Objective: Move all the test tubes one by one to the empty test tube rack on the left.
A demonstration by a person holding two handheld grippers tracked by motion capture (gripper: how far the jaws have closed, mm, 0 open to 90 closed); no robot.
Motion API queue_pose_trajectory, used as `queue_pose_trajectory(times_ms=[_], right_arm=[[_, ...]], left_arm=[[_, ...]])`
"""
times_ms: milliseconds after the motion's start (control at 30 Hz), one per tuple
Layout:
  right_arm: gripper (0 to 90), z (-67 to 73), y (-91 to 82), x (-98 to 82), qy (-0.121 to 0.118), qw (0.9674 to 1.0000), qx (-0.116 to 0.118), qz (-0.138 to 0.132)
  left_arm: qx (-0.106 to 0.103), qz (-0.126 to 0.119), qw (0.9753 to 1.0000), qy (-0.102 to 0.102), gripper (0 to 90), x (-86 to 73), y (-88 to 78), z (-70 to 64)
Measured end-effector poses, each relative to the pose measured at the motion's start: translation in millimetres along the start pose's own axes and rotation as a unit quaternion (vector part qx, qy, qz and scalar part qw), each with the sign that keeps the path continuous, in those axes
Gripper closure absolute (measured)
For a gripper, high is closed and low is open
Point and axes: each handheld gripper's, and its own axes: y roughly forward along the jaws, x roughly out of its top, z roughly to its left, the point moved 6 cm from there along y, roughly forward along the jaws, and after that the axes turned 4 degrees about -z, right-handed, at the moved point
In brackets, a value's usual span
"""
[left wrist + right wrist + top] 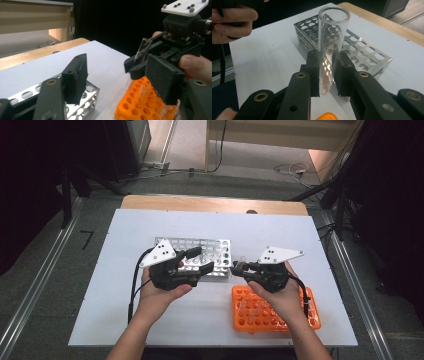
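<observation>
My right gripper [327, 75] is shut on a clear glass test tube [332, 37], its pads clamped on the tube's lower part, open mouth up. In the high view the right gripper [238, 268] holds it between the two racks, above the white table. The left gripper view shows the tube [142, 50] tilted in the right gripper's jaws. My left gripper [202, 260] hovers over the silver metal rack [220, 251], jaws apart with nothing between them. An orange tube rack [250, 315] sits under my right hand.
The white board [120, 285] covers a wooden table [210, 203], with bare surface at its left and far side. The metal rack [362, 50] lies just beyond the tube. The orange rack [137, 105] holds several clear tubes. The left hand [232, 22] shows at upper left.
</observation>
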Motion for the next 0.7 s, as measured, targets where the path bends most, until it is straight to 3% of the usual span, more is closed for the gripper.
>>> queue_pose_trajectory(times_ms=[267, 533, 700], right_arm=[[74.2, 12.3, 10.8, -5.5, -0.007, 0.9997, 0.017, 0.015], [74.2, 16.2, 11.9, -5.0, -0.015, 0.9994, 0.022, 0.02], [74.2, 21.4, 12.2, -4.1, -0.028, 0.9988, 0.031, 0.025]], left_arm=[[-0.031, -0.001, 0.9995, -0.002, 43.1, 0.8, 3.7, -11.0], [-0.046, 0.012, 0.9989, 0.004, 50.1, -0.1, 15.5, -26.3], [-0.044, 0.027, 0.9985, 0.016, 53.8, -5.5, 26.4, -34.3]])
